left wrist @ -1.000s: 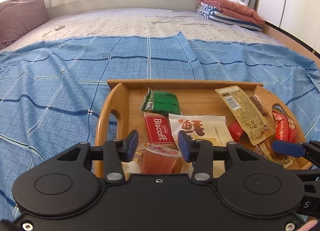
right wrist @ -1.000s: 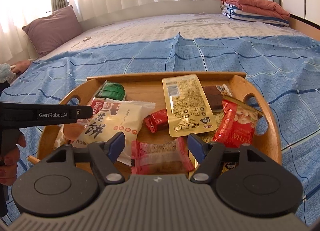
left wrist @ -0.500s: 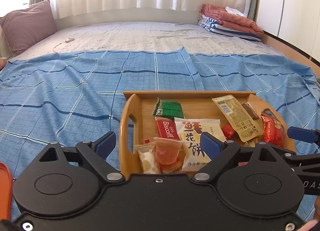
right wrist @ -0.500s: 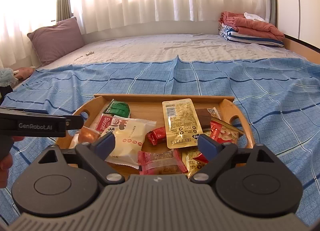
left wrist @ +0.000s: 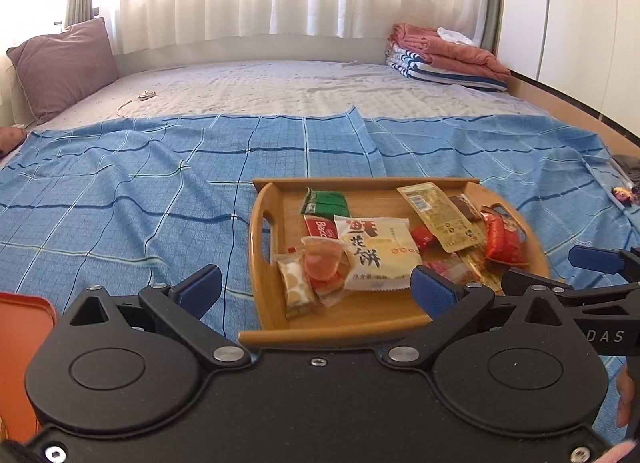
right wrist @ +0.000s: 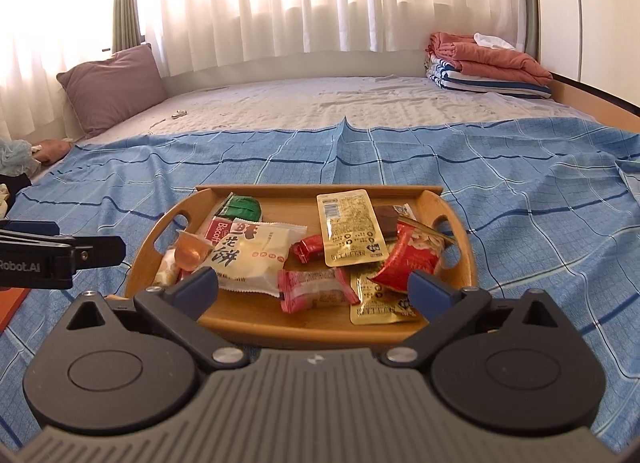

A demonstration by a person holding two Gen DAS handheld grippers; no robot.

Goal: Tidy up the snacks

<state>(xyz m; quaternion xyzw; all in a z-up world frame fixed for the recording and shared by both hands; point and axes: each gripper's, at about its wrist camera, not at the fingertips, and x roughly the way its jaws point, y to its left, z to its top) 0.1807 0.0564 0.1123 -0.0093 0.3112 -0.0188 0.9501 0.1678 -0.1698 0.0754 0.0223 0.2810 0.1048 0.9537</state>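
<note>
Both claws, left claw point(left wrist: 316, 285) and right claw point(right wrist: 314, 287), are opening with nothing between them, above the snack-filled wooden tray point(right wrist: 296, 329) on the bed point(right wrist: 520, 199).

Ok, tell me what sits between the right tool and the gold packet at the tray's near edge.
Nothing visible does. The right tool, its jaws opening and empty, hovers short of the wooden tray; the gold packet lies uncovered on that side.

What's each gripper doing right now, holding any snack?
Left gripper: jaws opening, wide apart, nothing between the pads.
Right gripper: jaws opening, wide apart, holding nothing; the snacks lie in the wooden tray.
</note>
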